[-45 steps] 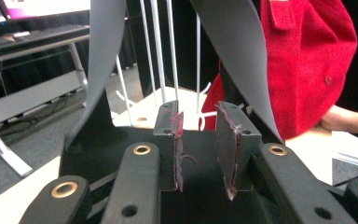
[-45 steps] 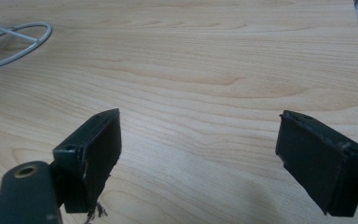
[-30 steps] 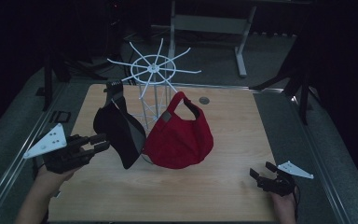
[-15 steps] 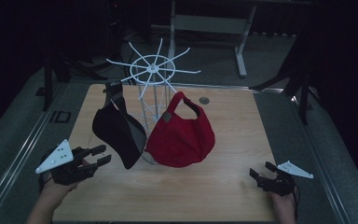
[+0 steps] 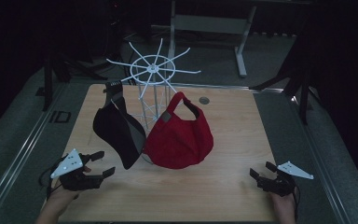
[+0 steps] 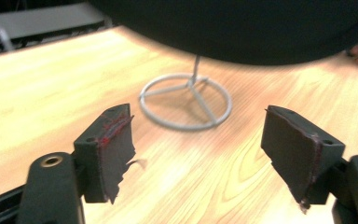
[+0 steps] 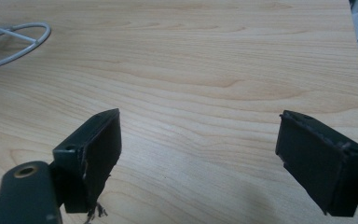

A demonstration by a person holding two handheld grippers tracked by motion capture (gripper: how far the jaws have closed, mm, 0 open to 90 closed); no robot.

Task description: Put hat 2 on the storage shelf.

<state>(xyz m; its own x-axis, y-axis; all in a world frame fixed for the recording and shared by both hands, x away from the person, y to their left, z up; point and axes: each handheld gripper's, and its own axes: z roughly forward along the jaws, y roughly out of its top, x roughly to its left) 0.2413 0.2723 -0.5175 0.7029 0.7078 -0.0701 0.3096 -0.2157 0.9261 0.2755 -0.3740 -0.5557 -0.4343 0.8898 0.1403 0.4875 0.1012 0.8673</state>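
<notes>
A white wire hat rack (image 5: 154, 70) stands at the back middle of the wooden table (image 5: 233, 140). A black cap (image 5: 116, 130) hangs from one spoke on its left side, and a red cap (image 5: 179, 137) hangs beside it on the right. My left gripper (image 5: 103, 163) sits low at the near left, just short of the black cap's lower edge. Its jaws have just been opening and nothing is between them. In the left gripper view the gripper (image 6: 198, 121) faces the rack's ring base (image 6: 186, 100) under the black cap (image 6: 242, 28). My right gripper (image 5: 260, 169) rests open at the near right, over bare wood (image 7: 200, 119).
A round cable hole (image 5: 204, 100) lies in the tabletop behind the red cap. The rack's ring base (image 7: 9, 39) shows far to the left in the right gripper view. A grey desk frame (image 5: 214, 23) stands beyond the table. Grey floor surrounds the table's edges.
My left gripper has dropped from beside the black cap toward the table's near left, and its jaws have spread apart. The black cap hangs free. The right gripper has not moved.
</notes>
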